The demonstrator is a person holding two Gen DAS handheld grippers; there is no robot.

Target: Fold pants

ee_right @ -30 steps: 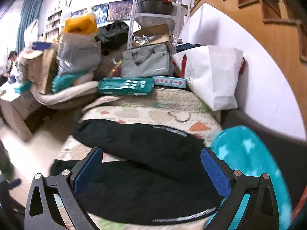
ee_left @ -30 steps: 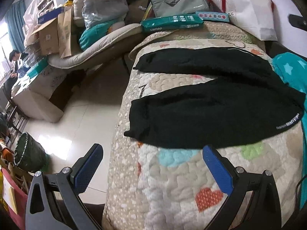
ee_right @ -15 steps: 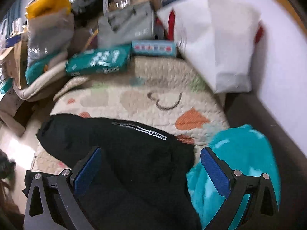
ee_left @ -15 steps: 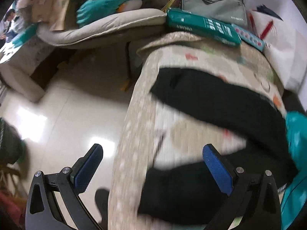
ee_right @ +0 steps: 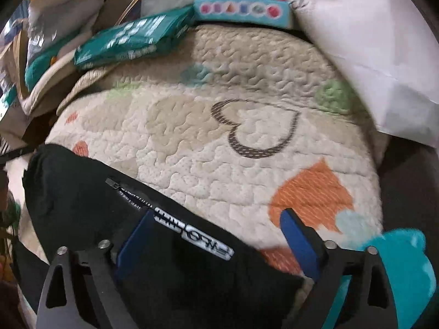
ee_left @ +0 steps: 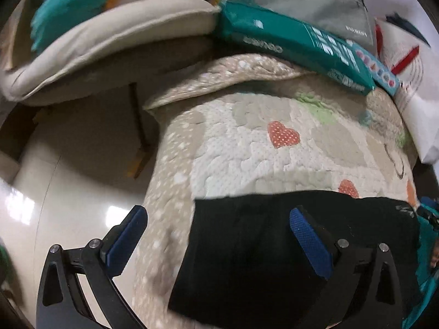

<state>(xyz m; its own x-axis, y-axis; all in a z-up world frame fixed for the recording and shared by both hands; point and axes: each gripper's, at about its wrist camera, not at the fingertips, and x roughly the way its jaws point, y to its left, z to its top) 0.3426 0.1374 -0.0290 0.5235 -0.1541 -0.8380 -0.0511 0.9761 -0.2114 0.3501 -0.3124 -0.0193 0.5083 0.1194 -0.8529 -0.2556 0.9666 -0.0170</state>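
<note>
Black pants (ee_left: 247, 252) lie flat on a quilted heart-print cover (ee_left: 247, 148). In the left wrist view my left gripper (ee_left: 219, 235) is open low over the cuff end of the far leg, its left finger past the cover's edge. In the right wrist view my right gripper (ee_right: 216, 235) is open just above the far edge of the pants (ee_right: 90, 200) near a white logo strip (ee_right: 192, 235) and a zipper. Neither gripper holds cloth.
A teal blanket (ee_right: 406, 263) lies at the right of the pants. Green packs (ee_left: 290, 44), a blue box (ee_right: 241, 11), a grey bag (ee_left: 315, 0) and a white bag (ee_right: 370, 41) crowd the far end. Tiled floor (ee_left: 68, 186) drops off on the left.
Both grippers have moved forward and down toward the far pant leg. The near leg has dropped out of both views. Both stay open.
</note>
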